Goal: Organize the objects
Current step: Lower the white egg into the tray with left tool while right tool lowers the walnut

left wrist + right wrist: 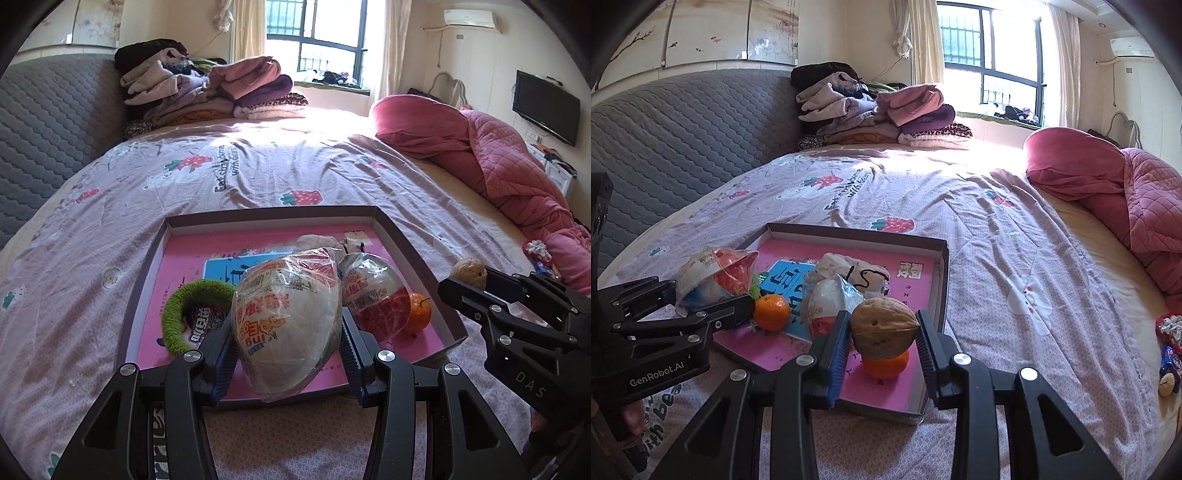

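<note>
A shallow box with a pink floor (151, 266) (942, 266) lies on the bed. My left gripper (288, 343) is shut on a wrapped noodle bowl (288, 325) and holds it over the box's near edge; the bowl also shows in the right wrist view (713, 280). My right gripper (882, 328) is shut on a walnut (882, 325) above the box's near right corner; the walnut also shows in the left wrist view (469, 271). In the box lie a second wrapped bowl (373, 295), an orange (419, 314), a green ring (181, 314) and a beige cloth (849, 273). A second orange (886, 365) sits under the walnut.
Folded clothes (207, 92) are stacked at the bed's far side. A pink quilt and pillow (480, 147) lie at the right. Small wrapped items (1169, 343) lie on the sheet at the right edge. A grey padded headboard (48, 122) is at the left.
</note>
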`<state>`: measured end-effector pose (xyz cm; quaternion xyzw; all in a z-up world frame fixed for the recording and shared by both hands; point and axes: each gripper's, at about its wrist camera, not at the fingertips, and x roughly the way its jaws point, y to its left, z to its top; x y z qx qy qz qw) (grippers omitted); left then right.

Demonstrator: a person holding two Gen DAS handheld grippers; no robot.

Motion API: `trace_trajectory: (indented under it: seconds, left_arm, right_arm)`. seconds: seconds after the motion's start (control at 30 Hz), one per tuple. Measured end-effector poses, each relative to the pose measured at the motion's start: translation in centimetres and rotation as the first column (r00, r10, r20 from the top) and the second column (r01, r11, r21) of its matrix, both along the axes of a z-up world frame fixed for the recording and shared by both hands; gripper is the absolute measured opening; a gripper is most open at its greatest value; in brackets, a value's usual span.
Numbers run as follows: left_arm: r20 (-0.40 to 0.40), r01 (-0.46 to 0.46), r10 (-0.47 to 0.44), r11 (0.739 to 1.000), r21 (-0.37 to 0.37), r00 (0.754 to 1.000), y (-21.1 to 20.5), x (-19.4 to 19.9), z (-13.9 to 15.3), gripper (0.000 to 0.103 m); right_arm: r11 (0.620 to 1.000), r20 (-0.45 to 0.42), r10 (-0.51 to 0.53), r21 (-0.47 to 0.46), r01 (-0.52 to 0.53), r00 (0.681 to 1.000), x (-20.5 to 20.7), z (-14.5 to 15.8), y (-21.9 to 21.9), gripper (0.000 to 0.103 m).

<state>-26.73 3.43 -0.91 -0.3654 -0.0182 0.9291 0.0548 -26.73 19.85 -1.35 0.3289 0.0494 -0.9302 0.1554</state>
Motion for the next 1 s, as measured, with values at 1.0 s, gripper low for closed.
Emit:
trace_trajectory:
  seconds: [1.0]
  left_arm:
    - [0.068,0.032,-0.031,0.999,-0.009,0.997,1.9,-1.5,-3.0,0.051]
  right_arm:
    - [0.995,0.073,-0.005,0.099,-0.002,0.997,-0.9,-3.5,-0.5,0.035]
